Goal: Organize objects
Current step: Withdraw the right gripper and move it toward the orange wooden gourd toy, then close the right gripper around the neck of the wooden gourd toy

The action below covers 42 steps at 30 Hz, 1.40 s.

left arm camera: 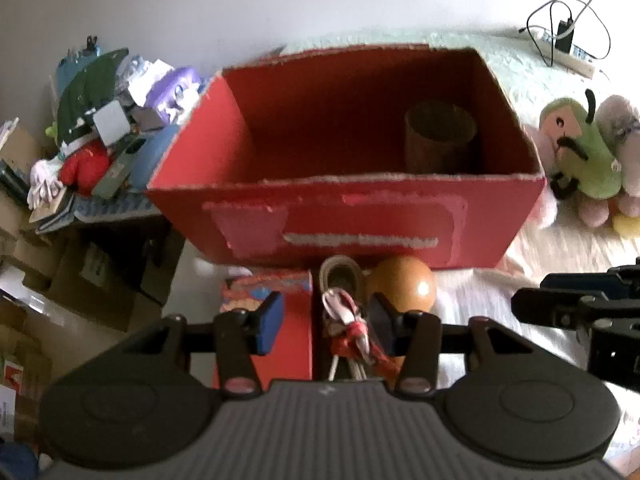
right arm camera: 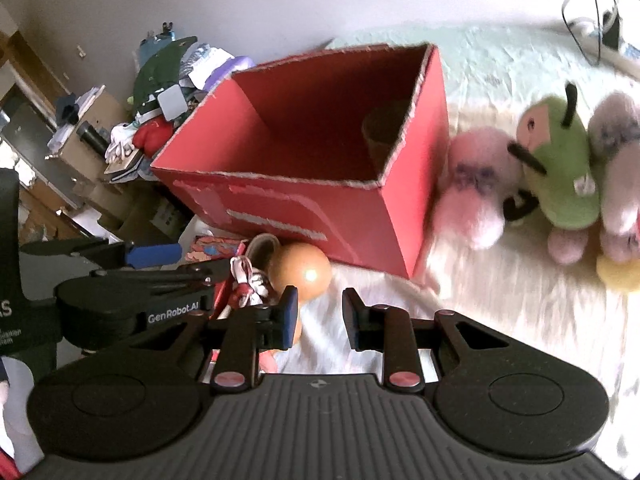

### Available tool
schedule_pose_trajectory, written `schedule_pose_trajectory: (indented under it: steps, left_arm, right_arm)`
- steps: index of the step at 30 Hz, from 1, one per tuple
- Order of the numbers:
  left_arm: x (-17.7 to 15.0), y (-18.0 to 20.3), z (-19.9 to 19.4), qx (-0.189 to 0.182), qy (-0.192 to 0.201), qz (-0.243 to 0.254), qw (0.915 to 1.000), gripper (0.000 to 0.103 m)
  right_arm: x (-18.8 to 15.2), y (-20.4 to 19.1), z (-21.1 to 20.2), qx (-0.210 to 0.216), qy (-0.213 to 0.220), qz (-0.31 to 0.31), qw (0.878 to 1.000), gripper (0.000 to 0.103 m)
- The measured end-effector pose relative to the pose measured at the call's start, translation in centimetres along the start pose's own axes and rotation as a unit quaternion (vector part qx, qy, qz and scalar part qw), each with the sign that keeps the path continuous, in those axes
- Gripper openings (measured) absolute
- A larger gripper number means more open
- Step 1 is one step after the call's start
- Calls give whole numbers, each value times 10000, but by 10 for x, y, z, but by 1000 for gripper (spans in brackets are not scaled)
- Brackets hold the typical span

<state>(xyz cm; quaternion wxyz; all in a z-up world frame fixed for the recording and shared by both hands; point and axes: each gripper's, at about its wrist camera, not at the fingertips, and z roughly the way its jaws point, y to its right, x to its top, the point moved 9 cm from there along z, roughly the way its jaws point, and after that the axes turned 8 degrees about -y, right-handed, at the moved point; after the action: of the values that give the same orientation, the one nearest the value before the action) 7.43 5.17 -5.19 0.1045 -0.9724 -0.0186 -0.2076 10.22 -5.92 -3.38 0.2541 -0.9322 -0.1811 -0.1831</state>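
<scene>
An open red cardboard box [left arm camera: 360, 216] [right arm camera: 320, 208] stands on the bed with a brown cardboard tube [left arm camera: 440, 136] [right arm camera: 382, 132] upright in its right corner. In front of it lie a small red packet [left arm camera: 280, 292] [right arm camera: 212, 250], a little shoe with red and white laces [left arm camera: 344, 304] [right arm camera: 252, 276] and an orange ball [left arm camera: 404, 284] [right arm camera: 300, 272]. My left gripper [left arm camera: 324, 322] [right arm camera: 180, 264] is open, its fingers on either side of the shoe. My right gripper [right arm camera: 320, 316] [left arm camera: 580, 308] is open over white bedding, just right of the ball.
Plush toys, one green [right arm camera: 560, 168] [left arm camera: 584, 152] and one pink [right arm camera: 476, 184], lie right of the box. A cluttered pile [left arm camera: 104, 128] [right arm camera: 168, 84] sits at the left, with cardboard boxes [left arm camera: 92, 276] on the floor. A power strip with cables [left arm camera: 568, 48] lies far right.
</scene>
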Motion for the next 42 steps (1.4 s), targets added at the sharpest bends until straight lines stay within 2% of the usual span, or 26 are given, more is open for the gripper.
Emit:
schedule_pose_trajectory:
  steps: [8,14,15,16,19,21,24,29,30,33,42]
  left_arm:
    - [-17,8,11,-143,-98,60,9998,48]
    - [-23,11,13,-649,147,341,9972,44]
    - [-24,12,13,-750,192,423,9961,41]
    - [-25,13,13,-866,211,492,9948,35]
    - [-29,17,11,-1353,293,617,9885,34]
    - [-28,20,9,-1663,313,709,9830,34]
    - [-19,27,3,-1813,472,973,9775,34]
    - [-21,47,17,-2330,145,1157,9655,34]
    - [-23,51,21,-2359,87,1202,9643,34]
    - [-27,55,33,-2106,-27,1329,9685,33]
    - [-25,40,55,-2030,-281,1244,9708,33]
  right_arm:
    - [-17,10,11,240,-75,353,9991,27]
    - [-20,16,18,398,-59,591,9974,26]
    - [-20,19,20,381,-54,671,9970,25]
    - [-21,22,22,389,-70,774,9962,24]
    - [-23,26,27,663,-112,973,9930,24]
    - [-24,28,31,675,-116,1035,9923,24]
    - [-23,31,33,782,-34,1208,9896,24]
    - [-22,37,35,995,22,1457,9843,24]
    - [-22,38,36,1025,15,1466,9839,24]
    - [-22,40,38,1130,23,1515,9820,24]
    - [-17,23,55,1509,-210,1392,9785,25]
